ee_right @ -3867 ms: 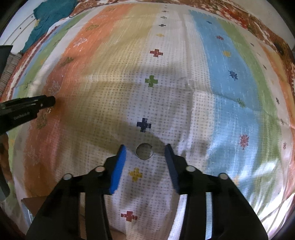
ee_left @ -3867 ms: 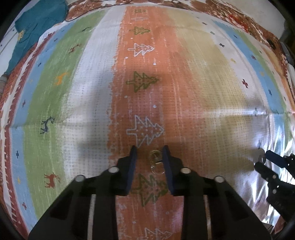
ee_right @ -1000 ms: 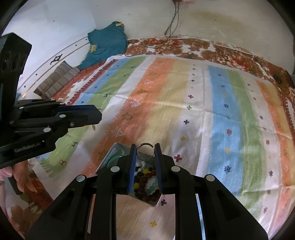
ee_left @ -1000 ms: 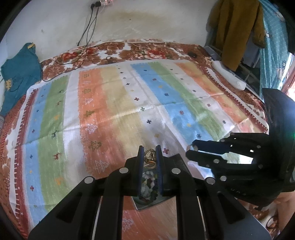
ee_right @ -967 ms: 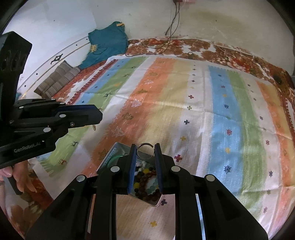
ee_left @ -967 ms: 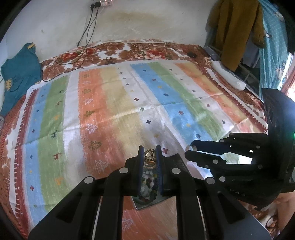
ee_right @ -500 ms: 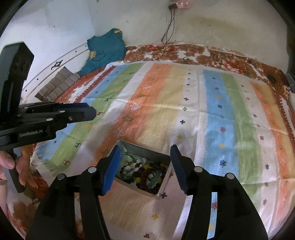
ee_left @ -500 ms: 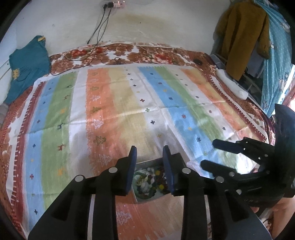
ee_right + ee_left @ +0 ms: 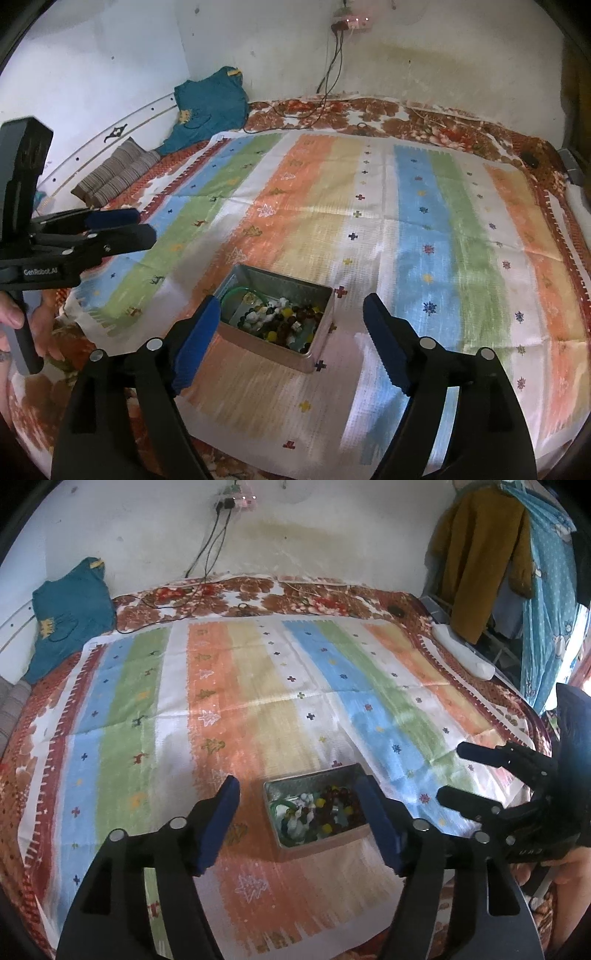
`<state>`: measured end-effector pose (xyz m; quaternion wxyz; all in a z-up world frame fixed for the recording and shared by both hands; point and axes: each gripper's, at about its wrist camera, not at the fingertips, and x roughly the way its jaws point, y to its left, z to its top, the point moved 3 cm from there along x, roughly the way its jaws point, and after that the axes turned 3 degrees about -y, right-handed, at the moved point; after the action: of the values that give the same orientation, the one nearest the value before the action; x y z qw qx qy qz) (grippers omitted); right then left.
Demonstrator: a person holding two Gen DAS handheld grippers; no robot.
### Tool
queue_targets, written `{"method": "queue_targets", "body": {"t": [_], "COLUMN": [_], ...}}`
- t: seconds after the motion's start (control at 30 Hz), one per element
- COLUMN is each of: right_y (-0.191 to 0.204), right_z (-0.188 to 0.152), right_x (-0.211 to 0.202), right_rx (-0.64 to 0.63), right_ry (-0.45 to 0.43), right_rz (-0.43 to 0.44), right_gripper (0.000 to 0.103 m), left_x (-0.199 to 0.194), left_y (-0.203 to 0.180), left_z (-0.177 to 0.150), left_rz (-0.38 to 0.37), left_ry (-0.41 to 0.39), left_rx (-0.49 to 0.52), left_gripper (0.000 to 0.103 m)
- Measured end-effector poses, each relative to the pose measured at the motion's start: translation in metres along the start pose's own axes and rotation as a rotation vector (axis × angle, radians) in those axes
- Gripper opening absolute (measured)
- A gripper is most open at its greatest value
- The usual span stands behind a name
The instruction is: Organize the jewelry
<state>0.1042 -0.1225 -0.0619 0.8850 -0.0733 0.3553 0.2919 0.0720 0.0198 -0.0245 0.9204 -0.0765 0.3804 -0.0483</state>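
Observation:
A small metal tin [image 9: 295,784] [image 9: 258,347] stands on the striped cloth, filled with beads and jewelry [image 9: 321,810] [image 9: 277,319]; a green bangle [image 9: 240,293] lies at its far left corner. My left gripper [image 9: 297,801] hovers near the tin, its jaws opening wide with nothing held between them. My right gripper [image 9: 291,321] hangs over the tin's near side, its jaws also opening and empty. In the left wrist view the right gripper [image 9: 476,775] shows at the right. In the right wrist view the left gripper [image 9: 125,225] shows at the left.
The striped cloth [image 9: 258,709] [image 9: 406,229] covers a bed with a brown floral sheet [image 9: 295,594]. A teal garment [image 9: 70,613] [image 9: 207,107] lies at the far left, striped cushions [image 9: 114,175] beside it. Clothes hang at the right [image 9: 480,561]. A person's hand [image 9: 11,321] holds the left gripper's handle.
Both grippers have opened: the gold piece has left the left one and the ring the right one, both out of sight now. Both have drawn back, so the whole tin shows.

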Motion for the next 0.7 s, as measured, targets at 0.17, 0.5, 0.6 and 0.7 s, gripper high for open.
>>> {"method": "queue_targets", "body": {"t": [0.17, 0.5, 0.6, 0.7], "right_y": [0.001, 0.004, 0.006, 0.007], "right_z": [-0.007, -0.011, -0.013, -0.014], "right_x": [-0.015, -0.023, -0.025, -0.026], "right_rx": [-0.014, -0.032, -0.040, -0.046], "right_ry": [-0.035, -0.060, -0.067, -0.069], "right_rz": [-0.001, 0.010, 0.007, 0.003], "right_gripper": [0.093, 0.098, 0.098, 0.098], "left_x": [-0.007, -0.020, -0.022, -0.024], "left_y": [0.001, 0.002, 0.001, -0.001], "left_z": [-0.014, -0.028, -0.028, -0.029], "left_rz": [0.004, 0.036, 0.043, 0.071], "left_ry": [0.006, -0.012, -0.019, -0.024], "left_rx": [-0.010, -0.023, -0.021, 0.015], "left_gripper": [0.081, 0.097, 0.097, 0.097]}}
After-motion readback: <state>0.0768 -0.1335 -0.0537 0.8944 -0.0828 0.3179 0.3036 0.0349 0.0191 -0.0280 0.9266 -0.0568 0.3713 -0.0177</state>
